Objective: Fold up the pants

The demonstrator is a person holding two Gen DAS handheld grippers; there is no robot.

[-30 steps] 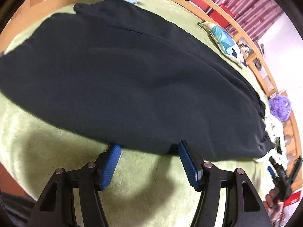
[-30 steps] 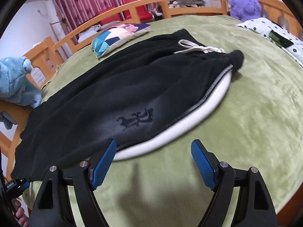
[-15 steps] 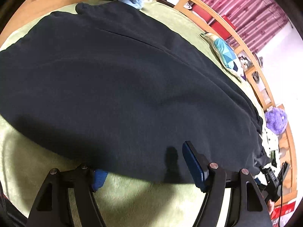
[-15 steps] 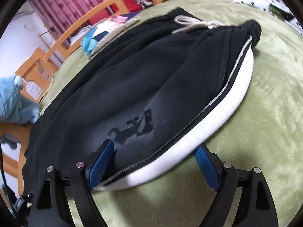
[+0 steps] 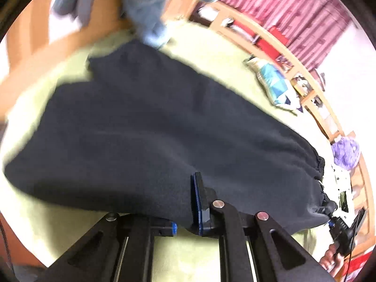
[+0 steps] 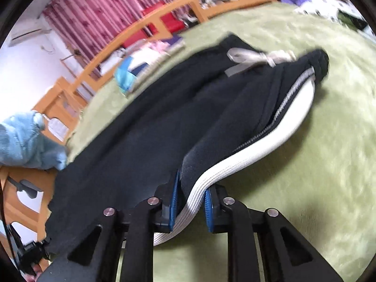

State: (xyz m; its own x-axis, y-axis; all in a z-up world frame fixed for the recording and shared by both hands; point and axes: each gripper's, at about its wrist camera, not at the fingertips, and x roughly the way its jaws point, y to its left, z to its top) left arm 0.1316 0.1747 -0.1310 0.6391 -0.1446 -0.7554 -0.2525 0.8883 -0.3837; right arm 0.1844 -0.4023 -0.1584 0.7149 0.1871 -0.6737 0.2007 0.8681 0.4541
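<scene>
So the green bed (image 6: 317,164) takes up most of the view, with the black pants (image 5: 152,136) stretched long across it, running from about 9 to 3 o'clock in the left view. Waistband's off toward 1 o'clock in the right view. Both claws have just been closing. The right claw (image 6: 190,202) is clamped on the white side stripe (image 6: 246,157) at the near edge, and the left claw (image 5: 185,218) is pinched on the near hem, so I'd guess the fold goes away from both hands.
</scene>
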